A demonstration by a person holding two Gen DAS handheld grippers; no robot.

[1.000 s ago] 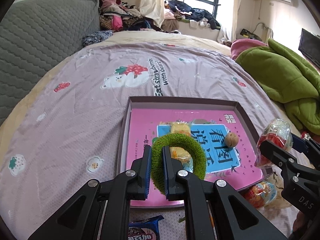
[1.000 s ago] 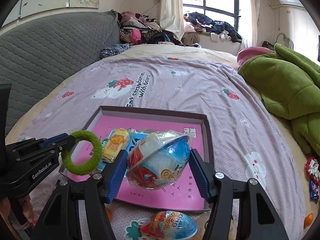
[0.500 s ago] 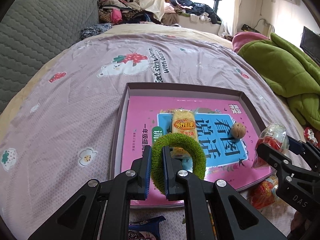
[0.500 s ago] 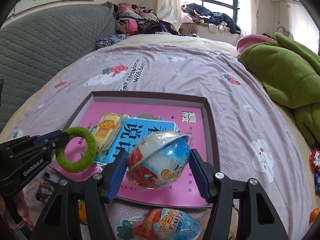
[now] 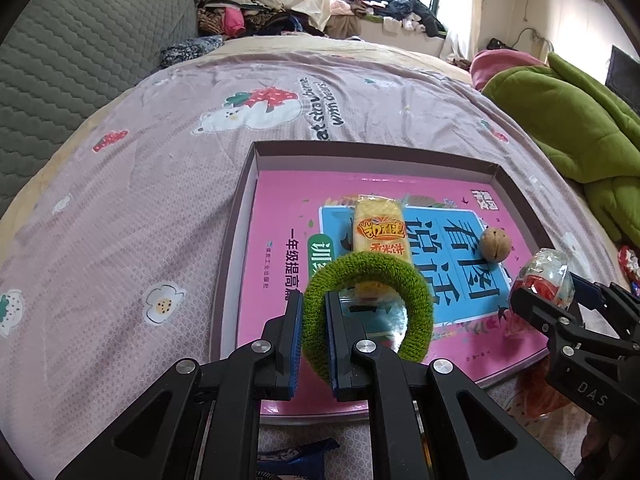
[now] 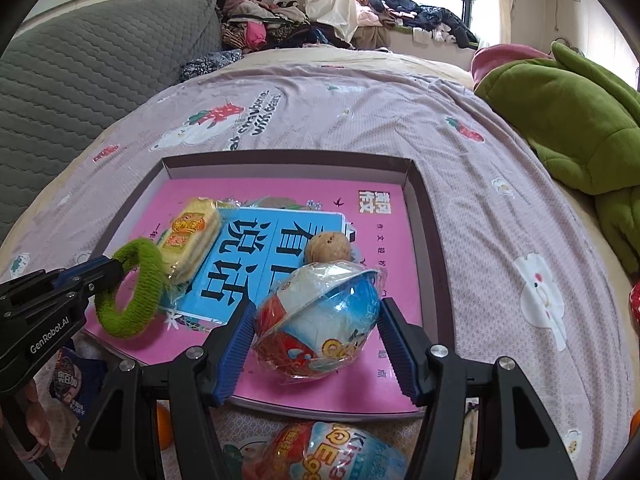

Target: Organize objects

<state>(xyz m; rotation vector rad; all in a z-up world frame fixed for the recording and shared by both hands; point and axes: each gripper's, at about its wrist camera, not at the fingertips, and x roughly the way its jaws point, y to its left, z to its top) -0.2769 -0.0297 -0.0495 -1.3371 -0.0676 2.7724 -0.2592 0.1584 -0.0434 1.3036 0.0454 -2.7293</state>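
My left gripper point(image 5: 313, 320) is shut on a green fuzzy ring point(image 5: 416, 300) and holds it over the near left part of a shallow box tray point(image 5: 248, 168) with a pink printed floor; the ring also shows in the right wrist view point(image 6: 132, 320). My right gripper point(image 6: 316, 320) is shut on a wrapped toy egg point(image 6: 320, 316) above the tray's near edge point(image 6: 424, 184). In the tray lie a yellow snack pack point(image 5: 380, 232) and a walnut point(image 5: 495, 243).
The tray sits on a bed with a mauve printed sheet point(image 5: 120, 220). A second wrapped egg point(image 6: 332, 452), a blue snack packet point(image 6: 70, 380) and small orange things lie near the tray's front. A green blanket point(image 5: 568, 120) is at the right, a grey headboard point(image 5: 80, 48) at the left.
Both grippers have moved forward over the tray with their loads still held. The walnut has come into the right wrist view.
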